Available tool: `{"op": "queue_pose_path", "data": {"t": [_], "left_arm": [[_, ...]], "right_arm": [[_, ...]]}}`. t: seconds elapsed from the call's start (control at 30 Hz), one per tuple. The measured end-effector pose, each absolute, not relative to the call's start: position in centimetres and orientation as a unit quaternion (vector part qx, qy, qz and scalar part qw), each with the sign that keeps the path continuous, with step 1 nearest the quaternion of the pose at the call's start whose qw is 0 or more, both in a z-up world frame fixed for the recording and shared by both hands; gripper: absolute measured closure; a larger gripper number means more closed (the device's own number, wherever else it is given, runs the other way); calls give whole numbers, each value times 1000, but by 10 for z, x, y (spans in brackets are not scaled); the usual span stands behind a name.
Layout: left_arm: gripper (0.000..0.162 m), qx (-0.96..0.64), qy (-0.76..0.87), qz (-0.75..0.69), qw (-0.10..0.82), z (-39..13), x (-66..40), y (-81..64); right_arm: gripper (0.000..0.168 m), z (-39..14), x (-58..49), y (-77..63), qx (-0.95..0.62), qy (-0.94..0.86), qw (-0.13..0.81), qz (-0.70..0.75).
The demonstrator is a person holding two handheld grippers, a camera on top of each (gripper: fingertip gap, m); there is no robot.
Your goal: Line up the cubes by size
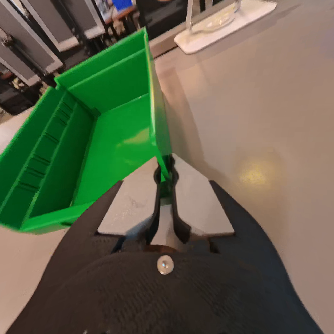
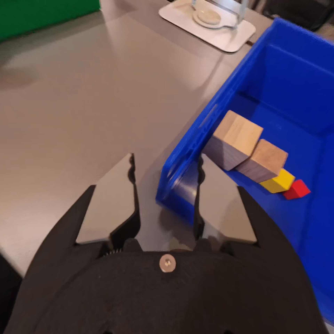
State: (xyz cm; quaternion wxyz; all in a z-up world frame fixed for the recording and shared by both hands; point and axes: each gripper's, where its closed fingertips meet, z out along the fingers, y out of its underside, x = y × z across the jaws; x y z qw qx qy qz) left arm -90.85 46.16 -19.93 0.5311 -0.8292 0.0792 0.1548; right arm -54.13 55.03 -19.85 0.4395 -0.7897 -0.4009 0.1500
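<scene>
- Left gripper (image 1: 166, 169): clamped on the wall of a green plastic bin (image 1: 115, 101), seemingly lifted and tilted.
- Right gripper (image 2: 165, 169): spread wide, empty, astride the rim of a blue plastic bin (image 2: 198, 144).
- Inside: large pale wooden cube (image 2: 235, 140), smaller brown wooden cube (image 2: 263, 160), yellow cube (image 2: 279, 181), red cube (image 2: 297, 189), touching in a row (descending size).
- Probably light, rigid, smooth; best pinched across opposite flat faces.

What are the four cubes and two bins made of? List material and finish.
Large cube and medium cube: bare wood, grain visible.
Yellow cube and red cube: painted, probably wood; even matte colour.
Blue bin and green bin: moulded plastic, slightly glossy, with ribs.
</scene>
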Motion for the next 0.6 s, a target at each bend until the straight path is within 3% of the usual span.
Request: {"op": "queue_pose_path", "data": {"t": [0.07, 0.2, 0.6], "left_arm": [[159, -827, 76, 155, 534, -199, -912, 464], [161, -823, 53, 124, 551, -189, -924, 457], [159, -754, 22, 74, 652, -73, -933, 416]], "right_arm": [[138, -199, -535, 563, -782, -413, 461, 78], [144, -199, -528, 561, -786, -409, 455, 84], [144, -199, -614, 513, -771, -449, 435, 116]]}}
